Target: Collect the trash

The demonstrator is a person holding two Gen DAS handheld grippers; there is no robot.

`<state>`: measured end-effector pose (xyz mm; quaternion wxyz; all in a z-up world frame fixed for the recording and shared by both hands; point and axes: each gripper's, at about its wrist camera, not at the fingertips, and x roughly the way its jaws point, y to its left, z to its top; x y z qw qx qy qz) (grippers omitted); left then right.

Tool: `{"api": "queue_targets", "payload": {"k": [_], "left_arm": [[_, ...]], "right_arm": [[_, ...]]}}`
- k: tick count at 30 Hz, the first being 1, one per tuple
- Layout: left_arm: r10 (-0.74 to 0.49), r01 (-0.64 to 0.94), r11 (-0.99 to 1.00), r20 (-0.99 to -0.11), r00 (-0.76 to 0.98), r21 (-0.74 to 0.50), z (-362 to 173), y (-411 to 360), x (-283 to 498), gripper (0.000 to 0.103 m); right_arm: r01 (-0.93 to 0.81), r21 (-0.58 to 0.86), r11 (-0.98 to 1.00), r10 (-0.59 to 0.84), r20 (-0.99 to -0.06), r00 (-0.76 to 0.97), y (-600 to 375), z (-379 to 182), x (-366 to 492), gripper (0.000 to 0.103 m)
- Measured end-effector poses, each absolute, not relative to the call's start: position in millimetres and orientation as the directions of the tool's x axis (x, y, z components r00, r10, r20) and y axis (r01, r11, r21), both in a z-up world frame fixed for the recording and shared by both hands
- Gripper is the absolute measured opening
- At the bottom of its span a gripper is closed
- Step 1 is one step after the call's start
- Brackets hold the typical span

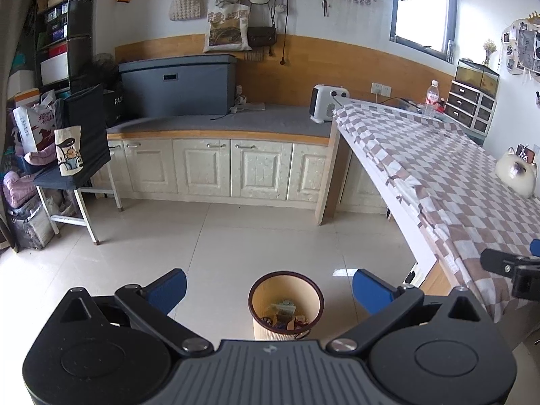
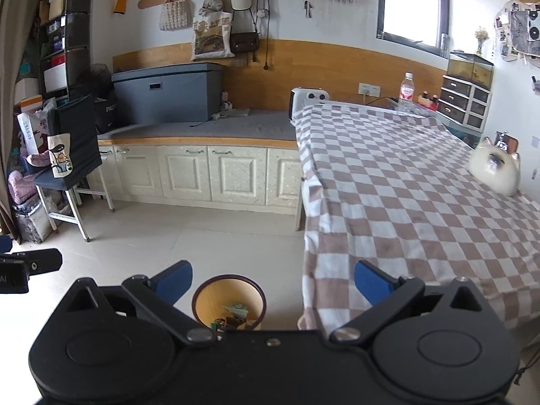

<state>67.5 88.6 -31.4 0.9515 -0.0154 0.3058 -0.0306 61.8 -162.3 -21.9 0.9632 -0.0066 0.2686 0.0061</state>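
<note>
Tiled floor (image 1: 236, 236) below, both grippers' jaws wide apart and empty above the waste bin (image 1: 284, 303).

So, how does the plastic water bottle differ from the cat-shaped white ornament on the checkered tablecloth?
The plastic water bottle is tall, narrow and clear with a red label; the cat-shaped ornament is squat, round and opaque white. The bottle stands at the far end of the table, near the drawer unit; the ornament sits closer, along the right edge of the checkered tablecloth. Both stand upright.
</note>
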Motion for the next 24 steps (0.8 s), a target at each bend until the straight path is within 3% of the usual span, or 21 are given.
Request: {"api": "queue_targets", "payload": {"k": [24], "left_arm": [[-0.058,0.048,0.998,-0.633,0.772,-0.032,-49.5,90.5,64.2,0.103]], "right_arm": [[-0.006,-0.004,1.000,0.002,-0.575,0.818,-154.1,-44.5,58.9,0.103]]}}
